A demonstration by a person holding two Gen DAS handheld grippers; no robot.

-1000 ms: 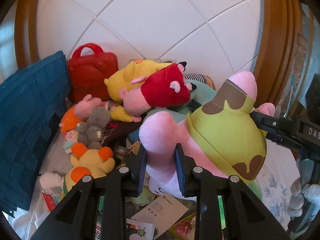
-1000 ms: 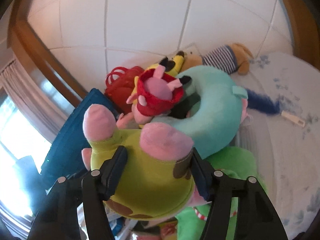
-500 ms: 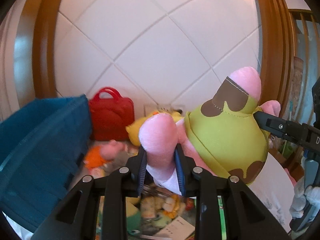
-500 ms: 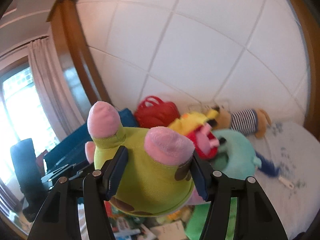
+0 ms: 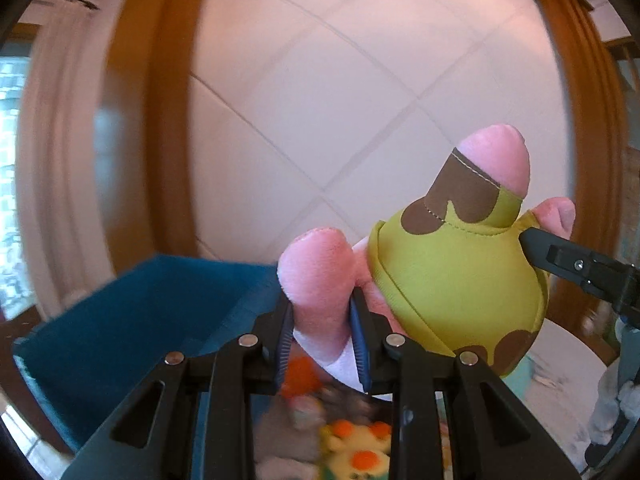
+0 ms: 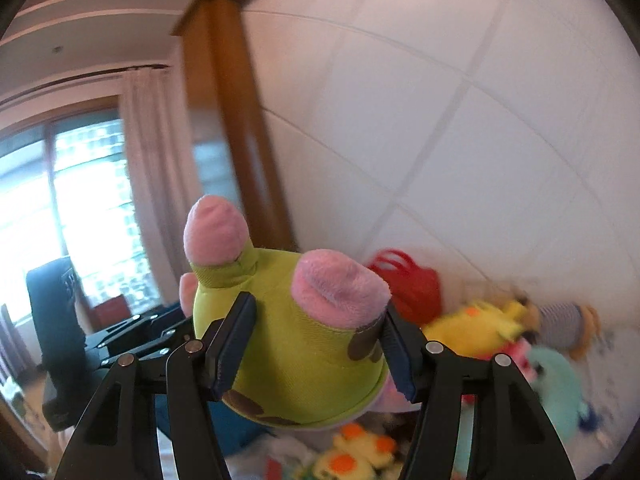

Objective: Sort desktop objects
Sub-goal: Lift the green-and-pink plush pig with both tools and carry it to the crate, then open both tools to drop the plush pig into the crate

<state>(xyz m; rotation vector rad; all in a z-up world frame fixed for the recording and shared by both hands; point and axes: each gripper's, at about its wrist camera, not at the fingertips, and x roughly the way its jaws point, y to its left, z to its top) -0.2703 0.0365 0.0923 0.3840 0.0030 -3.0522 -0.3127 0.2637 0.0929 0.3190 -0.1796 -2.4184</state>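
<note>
Since 1 s ago I have lifted the pink plush toy (image 5: 452, 280) clear of the heap: then it lay just above the red-clad pig and the teal ring, now both views tilt up and it shows against the white tiled wall (image 5: 320, 100), with the pile blurred low in frame.

My left gripper (image 5: 322, 340) is closed on 1 pink limb of the toy, its 2 blue-ribbed pads pinching the fleece narrow. My right gripper (image 6: 314, 346) is clamped across the toy's body, the jaws wide apart and pressing into the olive-green fabric on either side.

The toy is soft and rounded: fuzzy pink plush limbs, a smooth stretchy green garment with brown patches and visible stitching. From the left wrist view its long axis runs from lower left to upper right, the capped pink tip uppermost. From the right wrist view 2 stubby pink ends point up and away from me.

Below it sits a blue fabric bin (image 5: 132, 320) with a matte weave, open at the top. Farther back lie a red handled bag (image 6: 404, 284), a yellow plush (image 6: 476, 330) and a teal plush ring (image 6: 560, 384), all smeared by motion.
</note>
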